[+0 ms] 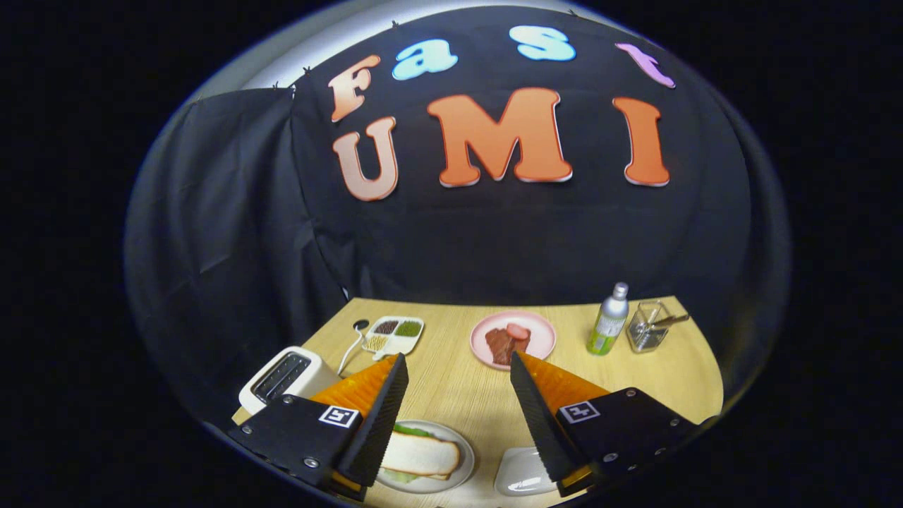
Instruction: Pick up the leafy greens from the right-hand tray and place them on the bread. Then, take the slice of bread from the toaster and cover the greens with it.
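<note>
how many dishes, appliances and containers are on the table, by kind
Plates and trays: 4 — sandwich plate, white tray, pink plate, divided tray
Toasters: 1
Bottles: 1
Clear holders: 1
Total: 7
Gripper open.

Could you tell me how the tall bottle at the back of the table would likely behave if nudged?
The bottle stands tall and narrow, so it probably tips easily. Its round body would likely roll once down. The open gripper hangs well short of it.
</note>
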`<state>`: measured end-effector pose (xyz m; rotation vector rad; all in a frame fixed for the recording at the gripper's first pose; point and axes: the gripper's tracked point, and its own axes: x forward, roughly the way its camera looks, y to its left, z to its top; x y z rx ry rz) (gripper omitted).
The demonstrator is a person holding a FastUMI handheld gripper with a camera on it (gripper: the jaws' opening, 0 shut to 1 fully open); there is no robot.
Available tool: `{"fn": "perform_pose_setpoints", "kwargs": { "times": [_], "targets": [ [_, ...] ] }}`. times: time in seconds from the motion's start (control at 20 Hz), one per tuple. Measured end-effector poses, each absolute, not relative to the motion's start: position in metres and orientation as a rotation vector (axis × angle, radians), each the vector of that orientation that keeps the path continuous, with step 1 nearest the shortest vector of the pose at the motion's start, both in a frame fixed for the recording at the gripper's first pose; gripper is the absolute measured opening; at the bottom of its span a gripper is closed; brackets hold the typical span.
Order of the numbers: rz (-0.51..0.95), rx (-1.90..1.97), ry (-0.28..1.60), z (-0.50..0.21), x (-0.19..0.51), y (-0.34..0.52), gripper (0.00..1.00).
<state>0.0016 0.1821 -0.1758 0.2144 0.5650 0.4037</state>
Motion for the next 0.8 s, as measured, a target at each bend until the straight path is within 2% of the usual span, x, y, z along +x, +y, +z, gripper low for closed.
{"fn": "perform_pose_setpoints", "kwargs": {
  "times": [0.25,0.55,0.8],
  "targets": [
    [0.304,0.218,0.329,-0.094,0.029,0.149,0.90],
    [0.183,0.199,0.153,-0.024,0.039,0.100,0.96],
    [0.117,0.149,0.070,0.005,0.040,0.078,0.96]
  ]
}}
